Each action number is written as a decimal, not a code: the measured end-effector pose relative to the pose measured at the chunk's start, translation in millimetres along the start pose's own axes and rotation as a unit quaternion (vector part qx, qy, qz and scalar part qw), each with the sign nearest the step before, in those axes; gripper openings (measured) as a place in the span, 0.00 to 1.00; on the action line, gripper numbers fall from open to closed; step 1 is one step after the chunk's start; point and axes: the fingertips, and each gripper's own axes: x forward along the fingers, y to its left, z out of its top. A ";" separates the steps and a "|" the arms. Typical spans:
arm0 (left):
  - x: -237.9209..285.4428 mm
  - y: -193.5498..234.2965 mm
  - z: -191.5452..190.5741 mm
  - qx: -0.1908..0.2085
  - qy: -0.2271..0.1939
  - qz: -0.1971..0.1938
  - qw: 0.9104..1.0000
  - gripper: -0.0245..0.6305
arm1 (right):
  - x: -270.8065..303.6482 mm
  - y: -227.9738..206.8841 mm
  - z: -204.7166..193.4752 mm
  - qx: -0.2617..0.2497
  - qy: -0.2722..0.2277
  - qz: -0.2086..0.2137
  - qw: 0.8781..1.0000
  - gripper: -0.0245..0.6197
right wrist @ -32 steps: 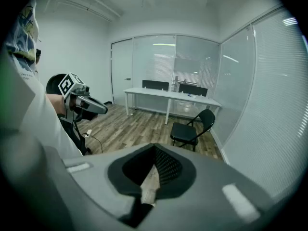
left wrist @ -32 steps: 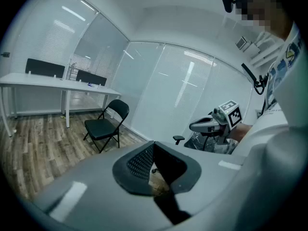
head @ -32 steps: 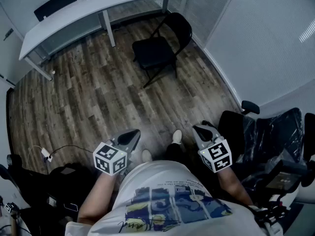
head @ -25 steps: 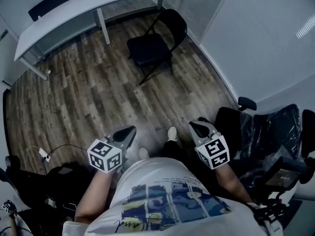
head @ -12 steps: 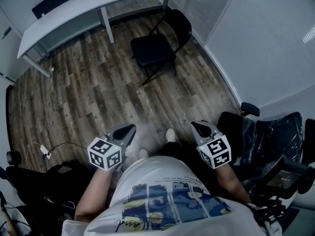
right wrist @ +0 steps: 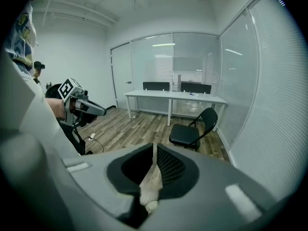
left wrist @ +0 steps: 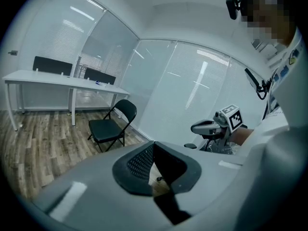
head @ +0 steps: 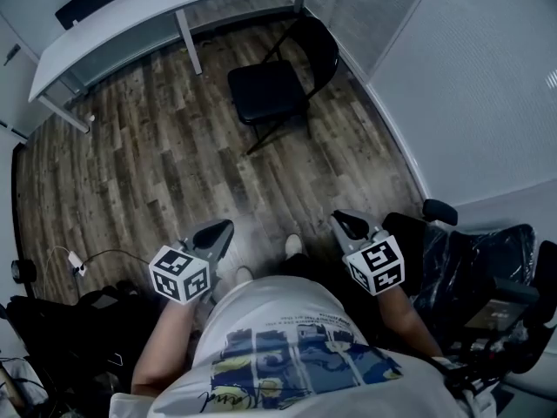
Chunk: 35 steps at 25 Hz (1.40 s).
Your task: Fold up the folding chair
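The black folding chair (head: 265, 90) stands unfolded on the wood floor by the glass wall, seat facing left; it also shows in the left gripper view (left wrist: 108, 129) and the right gripper view (right wrist: 190, 131). Both grippers are held close to the person's body, far short of the chair. My left gripper (head: 222, 227) (left wrist: 153, 143) is shut with nothing in it. My right gripper (head: 339, 220) (right wrist: 154, 146) has just been opening: a thin slit of floor shows between its pads, with nothing held.
A long white desk (head: 130, 24) runs along the far wall beyond the chair. An office chair wrapped in plastic (head: 470, 242) stands close on the right. A cable and plug block (head: 74, 264) lie on the floor at the left, beside dark gear.
The person has stepped forward and both grippers have moved up the picture toward the chair. The chair itself has not moved.
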 end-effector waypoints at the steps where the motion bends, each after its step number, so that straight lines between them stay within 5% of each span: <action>1: 8.7 -1.3 4.5 -0.001 0.001 0.001 1.000 0.04 | 2.1 -9.7 1.4 0.000 0.001 0.002 1.000 0.07; 21: 159.8 -26.9 66.9 0.006 0.008 0.032 0.999 0.04 | 14.5 -176.9 -8.8 0.014 0.001 0.017 1.000 0.12; 35: 186.0 -5.5 76.8 -0.002 0.025 0.045 0.999 0.04 | 41.4 -208.4 -9.0 0.034 0.005 0.016 0.999 0.18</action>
